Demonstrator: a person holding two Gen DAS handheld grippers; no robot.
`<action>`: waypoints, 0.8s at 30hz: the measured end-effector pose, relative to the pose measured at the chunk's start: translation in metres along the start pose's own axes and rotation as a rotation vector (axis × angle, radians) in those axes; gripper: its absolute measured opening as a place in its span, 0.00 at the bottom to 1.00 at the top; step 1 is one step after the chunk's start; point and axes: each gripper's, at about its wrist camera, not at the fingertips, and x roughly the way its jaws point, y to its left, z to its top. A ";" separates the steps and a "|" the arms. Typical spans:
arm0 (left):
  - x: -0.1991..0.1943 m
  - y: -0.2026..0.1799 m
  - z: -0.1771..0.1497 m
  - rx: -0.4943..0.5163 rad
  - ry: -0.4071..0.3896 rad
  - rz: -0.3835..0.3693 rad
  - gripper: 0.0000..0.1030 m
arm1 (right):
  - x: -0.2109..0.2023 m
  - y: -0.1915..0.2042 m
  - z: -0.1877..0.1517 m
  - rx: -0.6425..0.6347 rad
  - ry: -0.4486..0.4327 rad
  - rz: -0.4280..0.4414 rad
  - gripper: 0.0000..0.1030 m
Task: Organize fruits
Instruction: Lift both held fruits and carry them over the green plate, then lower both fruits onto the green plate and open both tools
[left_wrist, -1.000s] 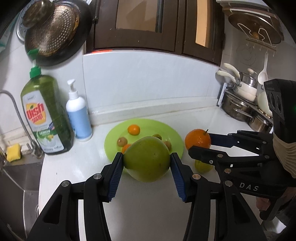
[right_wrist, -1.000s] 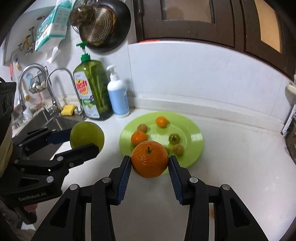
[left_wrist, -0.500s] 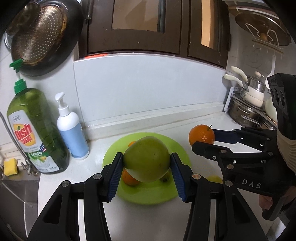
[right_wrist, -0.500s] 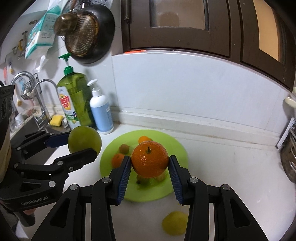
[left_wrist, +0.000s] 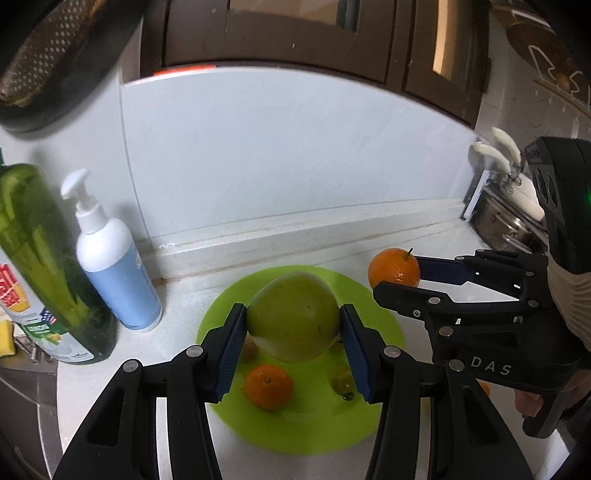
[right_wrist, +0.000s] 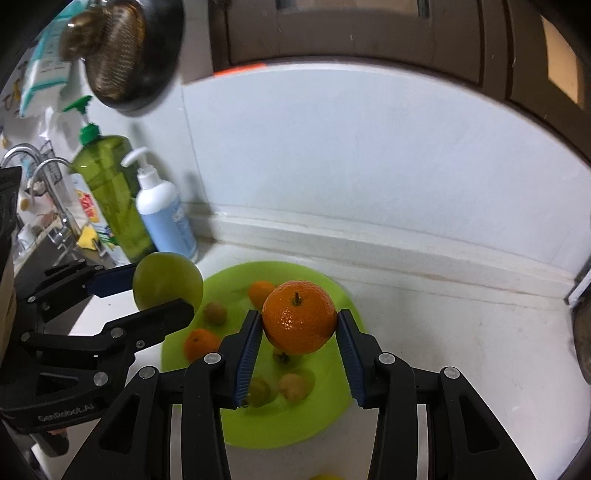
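Observation:
My left gripper (left_wrist: 293, 332) is shut on a large green pear-like fruit (left_wrist: 293, 321), held in the air over the lime-green plate (left_wrist: 317, 424). My right gripper (right_wrist: 299, 338) is shut on a big orange (right_wrist: 299, 321) with a short stem, also above the plate (right_wrist: 295, 424). Each gripper shows in the other's view: the orange (left_wrist: 394, 267) at the right, the green fruit (right_wrist: 168, 284) at the left. On the plate lie small oranges (left_wrist: 268, 386) (right_wrist: 201, 343) and several small brownish and green fruits (right_wrist: 293, 386).
A green dish-soap bottle (right_wrist: 110, 195) and a white-and-blue pump bottle (right_wrist: 166, 218) stand left of the plate by the wall. A sink with taps (right_wrist: 40, 173) is further left. Pots (left_wrist: 509, 218) stand at the right. A yellow fruit (right_wrist: 327, 476) peeks at the bottom edge.
Both grippers have carried their fruits forward toward the wall and now hang over the plate; the plate and bottles have come closer and lower in both views.

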 end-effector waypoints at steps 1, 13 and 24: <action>0.005 0.002 0.001 -0.005 0.013 -0.002 0.49 | 0.005 -0.001 0.001 -0.003 0.015 -0.002 0.41; 0.049 0.010 -0.002 -0.005 0.113 0.012 0.49 | 0.055 -0.014 0.007 -0.034 0.156 -0.019 0.41; 0.068 0.013 -0.005 0.013 0.154 0.020 0.49 | 0.081 -0.017 0.009 -0.035 0.217 -0.020 0.41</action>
